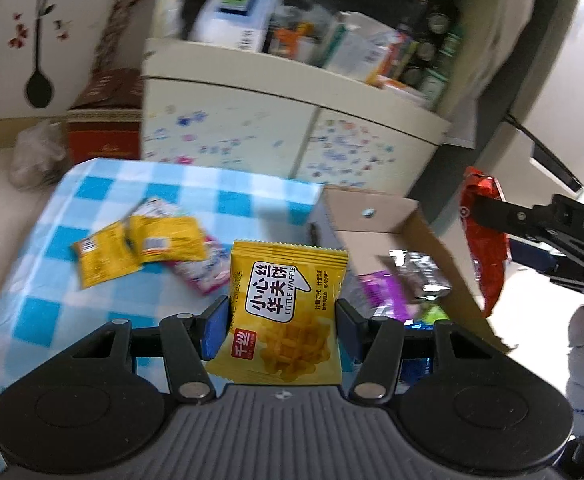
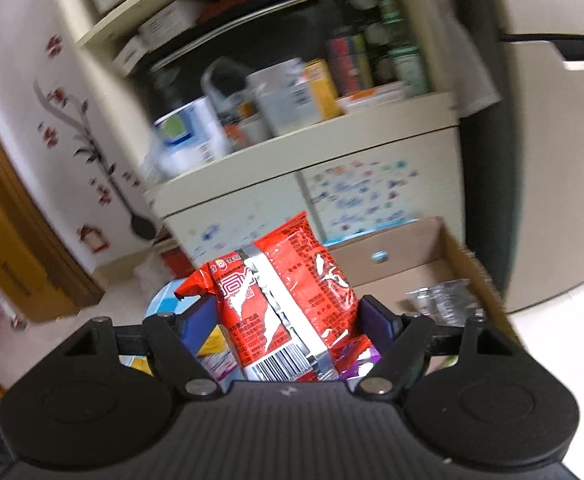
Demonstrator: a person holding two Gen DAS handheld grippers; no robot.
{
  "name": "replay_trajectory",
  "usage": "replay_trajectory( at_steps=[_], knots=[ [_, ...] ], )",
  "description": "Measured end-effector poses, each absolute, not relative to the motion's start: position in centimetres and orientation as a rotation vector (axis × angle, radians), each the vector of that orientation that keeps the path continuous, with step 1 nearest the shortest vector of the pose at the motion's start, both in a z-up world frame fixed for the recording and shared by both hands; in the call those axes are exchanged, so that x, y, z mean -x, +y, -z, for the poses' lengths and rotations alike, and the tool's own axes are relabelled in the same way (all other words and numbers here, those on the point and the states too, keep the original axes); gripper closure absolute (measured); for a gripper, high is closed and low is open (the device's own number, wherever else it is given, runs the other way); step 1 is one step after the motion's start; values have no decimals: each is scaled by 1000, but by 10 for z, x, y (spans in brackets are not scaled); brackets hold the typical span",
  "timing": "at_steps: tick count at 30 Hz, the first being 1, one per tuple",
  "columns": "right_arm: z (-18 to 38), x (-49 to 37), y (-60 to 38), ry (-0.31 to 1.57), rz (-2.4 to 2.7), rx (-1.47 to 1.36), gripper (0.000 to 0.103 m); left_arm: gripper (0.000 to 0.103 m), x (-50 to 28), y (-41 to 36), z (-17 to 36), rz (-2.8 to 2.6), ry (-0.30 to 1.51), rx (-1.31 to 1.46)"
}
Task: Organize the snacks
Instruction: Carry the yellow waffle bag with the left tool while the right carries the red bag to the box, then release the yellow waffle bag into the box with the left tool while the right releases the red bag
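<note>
A: How is the light?
B: Soft, even daylight indoors, with no hard shadows. Glare shines on the red packet [image 2: 292, 300].

A: Is it sharp?
B: Only up close. The yellow packet [image 1: 288, 308] reads clearly. The shelf [image 1: 292, 36] behind smears with motion blur in both views.

A: Any distortion?
B: Fisheye bending curves the edges, and the corners go black.
</note>
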State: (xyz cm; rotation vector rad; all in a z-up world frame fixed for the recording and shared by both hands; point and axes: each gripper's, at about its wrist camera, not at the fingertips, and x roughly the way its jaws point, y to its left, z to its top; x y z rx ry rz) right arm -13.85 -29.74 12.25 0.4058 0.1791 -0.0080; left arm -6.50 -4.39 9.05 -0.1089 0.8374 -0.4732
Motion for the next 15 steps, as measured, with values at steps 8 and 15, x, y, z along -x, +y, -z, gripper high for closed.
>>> replay_trajectory(
  at_steps=[8,15],
  knots=[
    [-120,149,-326,166,80,-503,26,42,64,-97,-93,554,839,75],
    [-116,153,-341,158,116,-566,26,42,61,-135,-88,608,861,59]
  ],
)
